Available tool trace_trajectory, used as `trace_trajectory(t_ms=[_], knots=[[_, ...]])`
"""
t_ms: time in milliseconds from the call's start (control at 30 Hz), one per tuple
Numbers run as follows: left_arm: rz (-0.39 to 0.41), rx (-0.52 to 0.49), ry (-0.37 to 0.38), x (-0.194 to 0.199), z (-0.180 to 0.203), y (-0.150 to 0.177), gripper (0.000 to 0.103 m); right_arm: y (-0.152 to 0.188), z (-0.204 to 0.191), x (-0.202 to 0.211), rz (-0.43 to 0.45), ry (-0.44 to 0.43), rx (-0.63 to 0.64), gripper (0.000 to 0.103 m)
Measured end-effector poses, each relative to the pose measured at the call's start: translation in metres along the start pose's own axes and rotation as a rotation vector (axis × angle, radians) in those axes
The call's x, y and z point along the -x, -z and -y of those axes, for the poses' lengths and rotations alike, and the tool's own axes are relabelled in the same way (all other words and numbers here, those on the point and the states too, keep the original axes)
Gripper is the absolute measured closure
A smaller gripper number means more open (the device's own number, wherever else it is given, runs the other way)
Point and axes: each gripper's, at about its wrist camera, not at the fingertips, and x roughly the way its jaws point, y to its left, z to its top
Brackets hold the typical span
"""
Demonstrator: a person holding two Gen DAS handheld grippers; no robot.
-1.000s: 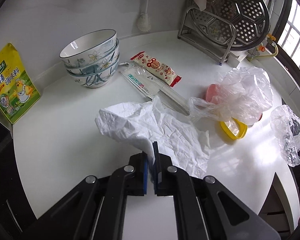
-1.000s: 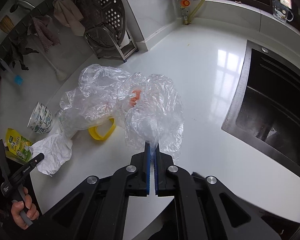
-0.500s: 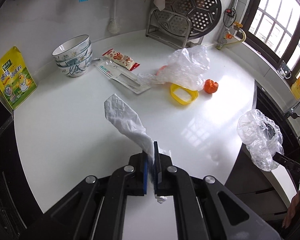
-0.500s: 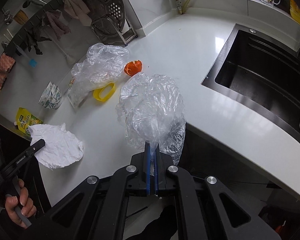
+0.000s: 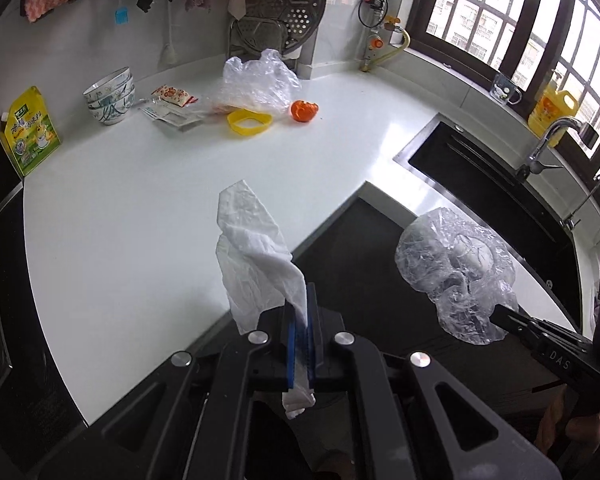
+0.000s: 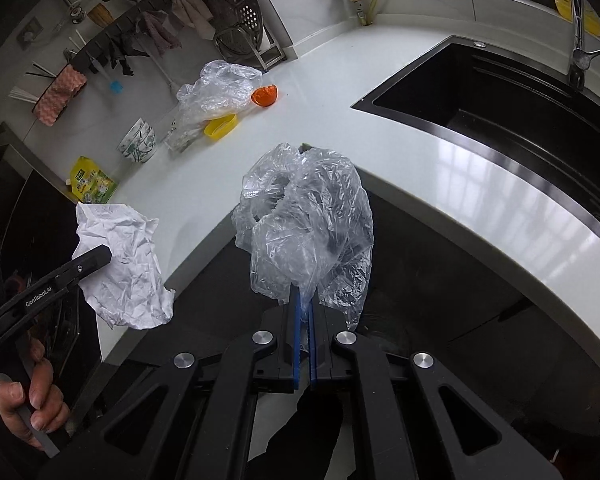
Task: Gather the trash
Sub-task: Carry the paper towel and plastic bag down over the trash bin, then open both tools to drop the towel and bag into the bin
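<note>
Looking through the left wrist view, the left hand-held gripper (image 5: 299, 320) is clamped on a crumpled white paper towel (image 5: 252, 264), pinched only by a thin lower corner, with the rest flaring up toward 11 o'clock. It hangs off the edge of the white counter (image 5: 140, 208), over dark floor. At 3 o'clock the clear plastic bag (image 5: 456, 272) hangs from the right hand-held gripper (image 5: 500, 314). That narrow pinch looks like the weak point — a quick swing could tear the towel or slide it out. More trash sits far off at 12 o'clock: another plastic bag (image 5: 260, 80), an orange peel (image 5: 304, 111), a yellow ring-shaped lid (image 5: 249, 122) and snack wrappers (image 5: 174, 96).

In the right wrist view, the right hand-held gripper (image 6: 303, 304) is shut on a gathered fold of the clear plastic bag (image 6: 308, 224), which billows upward at 12 o'clock beyond the counter's curved edge (image 6: 460, 184). Slick film may creep out of the pads. At 9 o'clock the left hand-held gripper (image 6: 100, 258) holds the paper towel (image 6: 128, 264), and the person's left hand (image 6: 28, 404) wraps its handle — both tools tilt steeply downward. No bin is visible, so a blind release could miss.
</note>
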Motion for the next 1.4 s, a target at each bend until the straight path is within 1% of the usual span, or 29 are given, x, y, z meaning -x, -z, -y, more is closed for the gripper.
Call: trace_trajectory(t_ms=[67,167,267,367,500,567,700,833,933,1033,1100,1233,1400], knots=[[-0.014,0.001,0.011,-0.001,0.014,0.019,0.098,0.019,0.01,0.0,-0.015,-0.003,-0.013,0.1],[-0.061,0.018,0.032,-0.01,0.027,0.041,0.098,0.047,0.028,-0.006,-0.057,-0.006,-0.061,0.1],[-0.093,-0.001,0.036,-0.021,0.036,0.058,0.098,0.071,0.043,-0.018,-0.092,0.006,-0.1,0.1],[-0.114,-0.042,0.035,-0.04,0.041,0.071,0.098,0.09,0.057,-0.038,-0.11,0.032,-0.134,0.1],[-0.152,-0.097,0.061,-0.082,0.042,0.093,0.098,0.116,0.072,-0.073,-0.125,0.079,-0.166,0.1],[-0.176,-0.117,0.079,-0.11,0.04,0.106,0.098,0.13,0.08,-0.1,-0.145,0.095,-0.182,0.1],[-0.214,-0.152,0.114,-0.172,0.035,0.139,0.098,0.163,0.097,-0.166,-0.19,0.099,-0.203,0.1],[-0.253,-0.192,0.109,-0.245,0.03,0.175,0.098,0.194,0.119,-0.238,-0.232,0.091,-0.228,0.1],[-0.294,-0.198,0.119,-0.299,0.025,0.201,0.098,0.213,0.14,-0.292,-0.264,0.091,-0.255,0.1],[-0.32,-0.197,0.143,-0.344,0.021,0.222,0.098,0.227,0.161,-0.337,-0.279,0.099,-0.271,0.1],[-0.33,-0.199,0.153,-0.369,0.019,0.234,0.098,0.234,0.172,-0.366,-0.298,0.108,-0.266,0.1],[-0.347,-0.214,0.144,-0.412,0.019,0.258,0.098,0.245,0.193,-0.413,-0.331,0.106,-0.292,0.1],[-0.372,-0.197,0.107,-0.448,0.01,0.271,0.098,0.259,0.21,-0.449,-0.368,0.098,-0.326,0.1]])
